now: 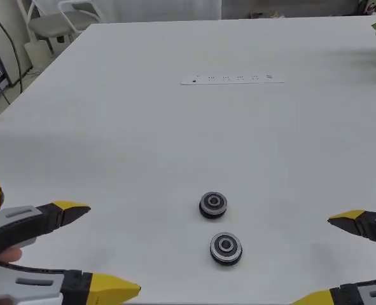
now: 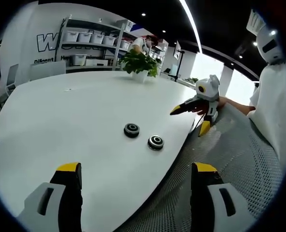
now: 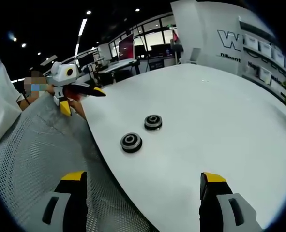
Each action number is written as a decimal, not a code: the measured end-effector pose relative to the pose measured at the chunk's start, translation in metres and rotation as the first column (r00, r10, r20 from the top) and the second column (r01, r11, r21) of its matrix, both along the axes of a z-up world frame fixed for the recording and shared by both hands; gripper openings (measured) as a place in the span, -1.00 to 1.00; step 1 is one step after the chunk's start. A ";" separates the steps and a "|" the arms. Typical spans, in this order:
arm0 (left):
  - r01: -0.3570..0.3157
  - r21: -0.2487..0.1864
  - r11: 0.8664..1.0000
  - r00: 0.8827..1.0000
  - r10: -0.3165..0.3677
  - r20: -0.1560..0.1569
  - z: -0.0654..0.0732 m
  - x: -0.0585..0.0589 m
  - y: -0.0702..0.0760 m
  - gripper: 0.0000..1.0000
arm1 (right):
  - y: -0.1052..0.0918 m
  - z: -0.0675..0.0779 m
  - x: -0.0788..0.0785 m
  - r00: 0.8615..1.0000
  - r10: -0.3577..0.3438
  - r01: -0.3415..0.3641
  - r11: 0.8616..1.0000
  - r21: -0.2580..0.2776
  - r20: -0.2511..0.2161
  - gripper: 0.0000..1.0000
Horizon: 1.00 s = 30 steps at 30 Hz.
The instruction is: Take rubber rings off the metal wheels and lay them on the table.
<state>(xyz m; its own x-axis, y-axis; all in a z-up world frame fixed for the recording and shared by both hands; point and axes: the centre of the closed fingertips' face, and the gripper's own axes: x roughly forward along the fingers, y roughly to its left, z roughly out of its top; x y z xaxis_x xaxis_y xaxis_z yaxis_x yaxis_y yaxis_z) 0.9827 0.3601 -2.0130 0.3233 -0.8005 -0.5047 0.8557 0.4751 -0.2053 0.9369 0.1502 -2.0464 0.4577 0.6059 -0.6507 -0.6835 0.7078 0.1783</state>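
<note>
Two small metal wheels with black rubber rings lie flat on the white table (image 1: 175,127) near its front edge: one wheel (image 1: 213,204) farther, one wheel (image 1: 226,248) nearer. The same two wheels show in the left gripper view (image 2: 131,130) (image 2: 156,142) and in the right gripper view (image 3: 153,122) (image 3: 131,142). My left gripper (image 1: 102,251) is at the lower left, open and holding nothing, well left of the wheels. My right gripper (image 1: 334,260) is at the lower right, open too, with nothing between its yellow tips. Each gripper faces the wheels from its side.
A white strip (image 1: 232,79) with small markings lies flat farther back on the table. A chair (image 1: 60,22) stands beyond the far left corner. A potted plant (image 2: 140,65) sits on the table's far right side. The table's front edge is just below the grippers.
</note>
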 end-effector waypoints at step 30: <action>0.196 0.062 0.979 0.973 -0.202 0.114 0.038 -0.014 -0.025 0.92 | 0.014 0.034 0.020 0.988 0.131 -0.128 0.991 -0.043 0.075 0.76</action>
<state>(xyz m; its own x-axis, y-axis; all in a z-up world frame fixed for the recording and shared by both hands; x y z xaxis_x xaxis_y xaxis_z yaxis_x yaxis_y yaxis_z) 0.9691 0.3355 -1.9753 0.2207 -0.8294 -0.5131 0.9508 0.3002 -0.0764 0.9573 0.1638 -2.0128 0.4270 0.6388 -0.6400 -0.7807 0.6176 0.0955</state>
